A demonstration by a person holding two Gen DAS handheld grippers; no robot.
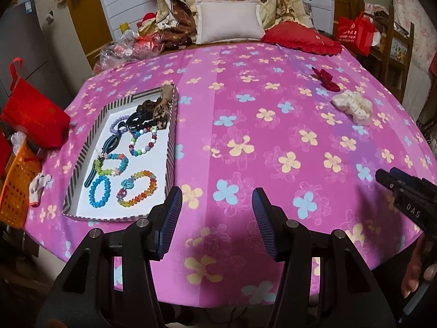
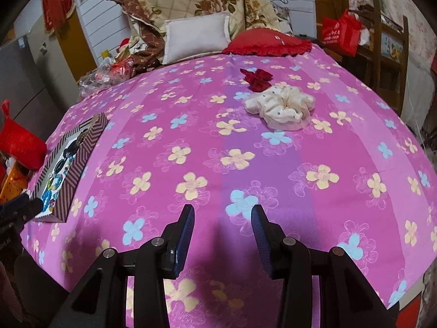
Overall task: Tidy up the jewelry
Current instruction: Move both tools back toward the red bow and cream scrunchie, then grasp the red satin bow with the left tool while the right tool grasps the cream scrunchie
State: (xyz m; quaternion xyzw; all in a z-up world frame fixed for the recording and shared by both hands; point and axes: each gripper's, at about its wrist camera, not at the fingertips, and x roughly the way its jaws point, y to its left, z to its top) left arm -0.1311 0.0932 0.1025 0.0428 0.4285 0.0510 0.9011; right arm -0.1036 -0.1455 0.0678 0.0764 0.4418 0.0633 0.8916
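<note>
A striped box lid (image 1: 170, 147) lies at the left of the pink flowered bed (image 1: 245, 142). It holds several bead bracelets (image 1: 136, 188), a dark headband and hair ties. It also shows in the right wrist view (image 2: 79, 164). A cream scrunchie (image 1: 352, 106) (image 2: 281, 106) and a dark red bow (image 1: 326, 79) (image 2: 258, 79) lie on the bed at the far right. My left gripper (image 1: 217, 194) is open and empty, just right of the box's near corner. My right gripper (image 2: 222, 210) is open and empty above the bed, well short of the scrunchie.
A white pillow (image 1: 229, 22), a red cushion (image 1: 300, 38) and folded quilts lie at the bed's far end. A red bag (image 1: 35, 117) and an orange basket (image 1: 16, 186) stand off the left edge. A wooden chair (image 2: 387, 52) with a red bag stands at the right.
</note>
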